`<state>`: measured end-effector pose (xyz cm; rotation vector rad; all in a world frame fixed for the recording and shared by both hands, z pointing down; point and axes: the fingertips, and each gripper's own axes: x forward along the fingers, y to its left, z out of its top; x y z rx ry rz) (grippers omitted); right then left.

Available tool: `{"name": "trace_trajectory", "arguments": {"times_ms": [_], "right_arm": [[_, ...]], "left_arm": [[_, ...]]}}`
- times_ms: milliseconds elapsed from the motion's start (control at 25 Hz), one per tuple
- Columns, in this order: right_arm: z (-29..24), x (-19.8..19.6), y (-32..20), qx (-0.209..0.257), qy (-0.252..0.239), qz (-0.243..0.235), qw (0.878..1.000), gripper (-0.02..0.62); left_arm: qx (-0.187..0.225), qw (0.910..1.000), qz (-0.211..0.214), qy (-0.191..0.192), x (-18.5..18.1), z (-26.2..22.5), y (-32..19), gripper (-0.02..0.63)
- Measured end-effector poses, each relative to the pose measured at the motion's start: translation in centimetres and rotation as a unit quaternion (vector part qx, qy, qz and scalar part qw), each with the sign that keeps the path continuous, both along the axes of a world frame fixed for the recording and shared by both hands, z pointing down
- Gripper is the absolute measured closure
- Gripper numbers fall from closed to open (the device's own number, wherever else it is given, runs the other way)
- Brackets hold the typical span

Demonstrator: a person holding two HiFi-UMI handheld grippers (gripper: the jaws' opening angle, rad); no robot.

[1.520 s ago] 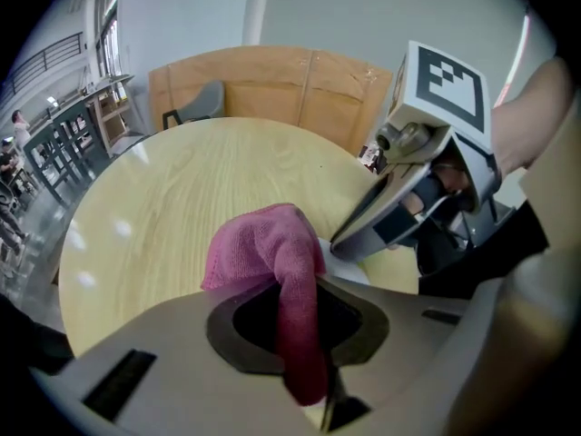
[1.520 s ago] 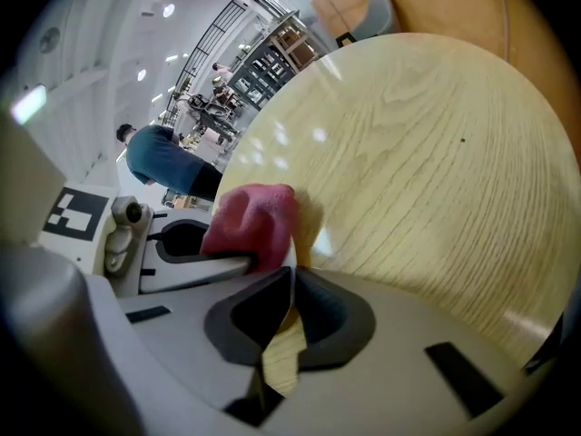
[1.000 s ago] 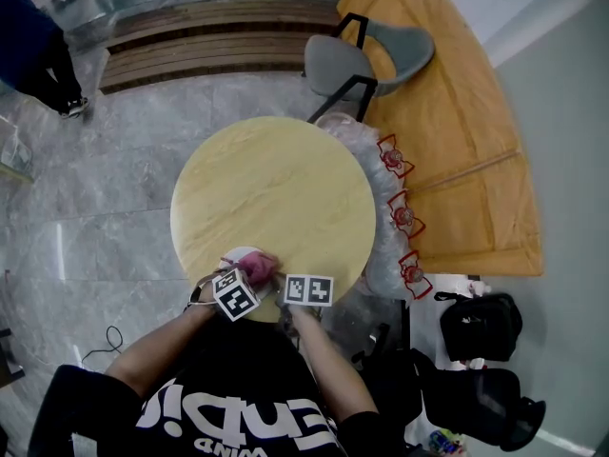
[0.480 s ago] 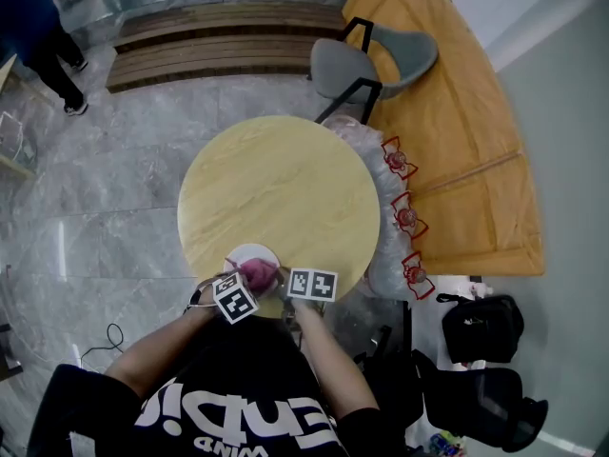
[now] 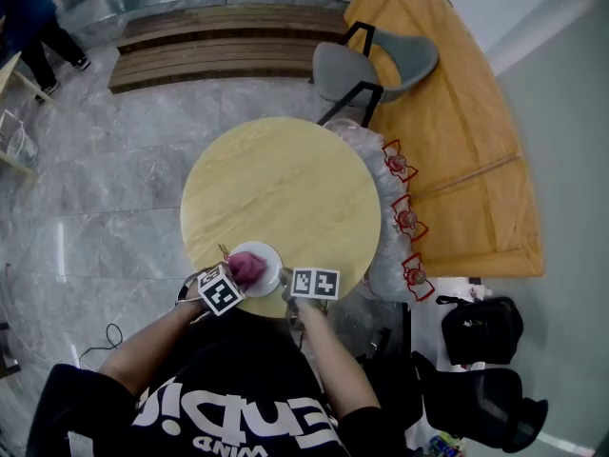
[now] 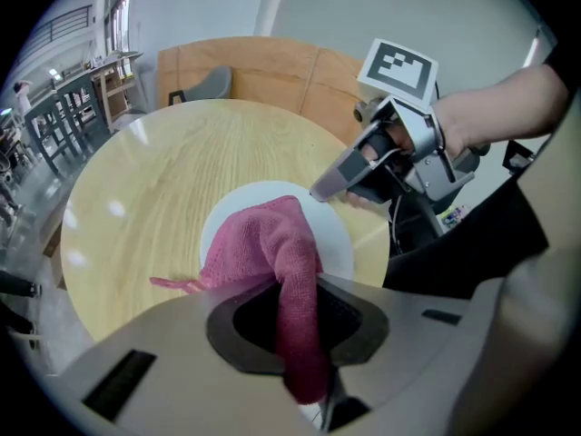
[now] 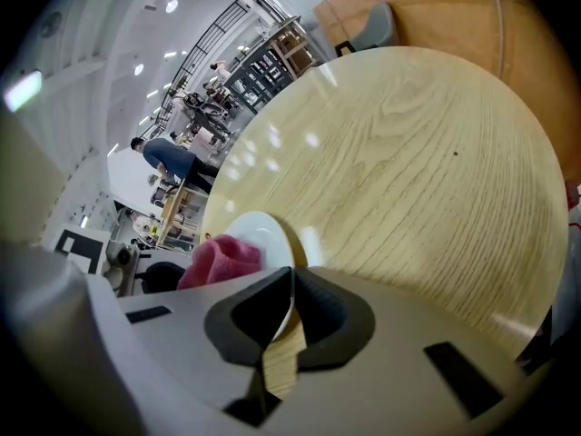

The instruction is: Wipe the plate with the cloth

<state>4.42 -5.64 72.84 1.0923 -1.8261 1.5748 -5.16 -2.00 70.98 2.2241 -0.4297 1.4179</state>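
Observation:
A white plate (image 5: 267, 260) lies near the front edge of the round wooden table (image 5: 285, 184). A pink cloth (image 5: 245, 269) sits bunched on it. My left gripper (image 5: 235, 278) is shut on the cloth (image 6: 272, 243), which drapes out of the jaws onto the plate (image 6: 338, 234). My right gripper (image 5: 286, 283) is shut on the plate's rim at its right side. In the right gripper view the plate (image 7: 269, 236) runs edge-on between the jaws of the right gripper (image 7: 283, 309), with the cloth (image 7: 221, 260) behind it. The left gripper view shows the right gripper (image 6: 329, 187) at the plate's far rim.
A grey chair (image 5: 376, 60) stands at the table's far right. A plastic-wrapped bundle with red tags (image 5: 398, 219) hangs off the right edge. A curved wooden platform (image 5: 466, 131) lies to the right, slatted benches (image 5: 219, 46) behind, black bags (image 5: 481, 327) on the floor.
My left gripper has slid the cloth leftward across the plate, baring more of the plate's right side. The right gripper has stayed on the rim.

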Motion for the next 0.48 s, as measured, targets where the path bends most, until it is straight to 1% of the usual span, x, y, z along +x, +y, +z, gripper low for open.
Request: {"name": "trace_trajectory", "arguments": {"times_ms": [120, 320, 480], "right_arm": [[0.0, 0.0, 0.3, -0.005, -0.005, -0.003, 1.000, 0.563], [-0.1, -0.2, 0.8, -0.010, -0.013, -0.003, 1.000, 0.566], [-0.1, 0.0, 1.2, -0.019, -0.023, 0.004, 1.000, 0.570]], "left_arm": [[0.008, 0.9999, -0.014, -0.005, -0.6, 0.0, -1.2, 0.540], [0.016, 0.9986, -0.051, -0.008, -1.2, -0.2, -3.6, 0.539], [0.018, 0.9980, -0.060, -0.010, -0.7, -0.1, -5.1, 0.540]]}}
